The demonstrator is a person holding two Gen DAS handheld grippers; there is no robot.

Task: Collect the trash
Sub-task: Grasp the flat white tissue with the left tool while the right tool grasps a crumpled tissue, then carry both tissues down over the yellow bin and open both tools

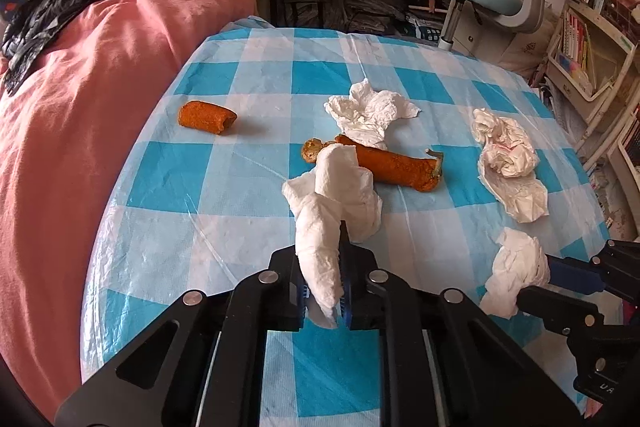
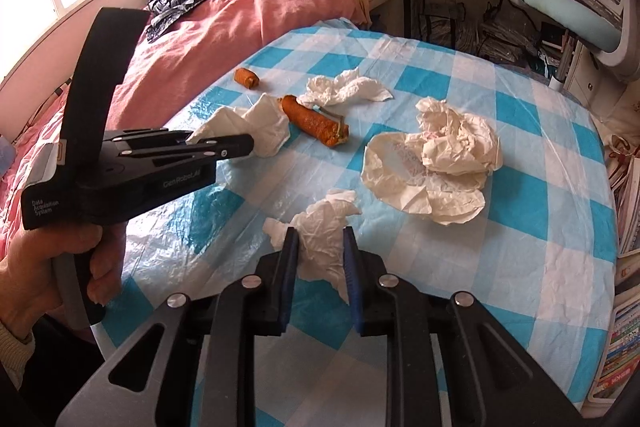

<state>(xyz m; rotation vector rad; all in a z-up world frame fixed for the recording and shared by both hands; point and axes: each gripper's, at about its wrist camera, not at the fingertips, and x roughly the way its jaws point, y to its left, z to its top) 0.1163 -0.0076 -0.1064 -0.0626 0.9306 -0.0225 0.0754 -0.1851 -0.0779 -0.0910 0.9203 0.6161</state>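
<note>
Nearest you, the left gripper (image 1: 325,301) has its pads clamped on a white tissue (image 1: 332,203), which stands up between the jaws and trails far onto the blue-checked tablecloth (image 1: 224,167); pinching that near tail lets you lift the whole wad without touching the food behind it. Your right gripper (image 2: 320,259) is closed around a smaller crumpled tissue (image 2: 320,227) at the near right of the table, and the paper bulges out either side of the pads, so judge that grip as a soft one.

Just beyond the left-hand tissue lies the long orange roll (image 1: 396,167), with another tissue (image 1: 372,111) touching its far end. A short orange piece (image 1: 206,117) sits well apart on the far left. The large crumpled wrapper (image 1: 508,163) rests to the right.

The black bag (image 1: 44,11) is draped on the pink bedding (image 1: 80,115), far left. It's likely where all this trash goes.
</note>
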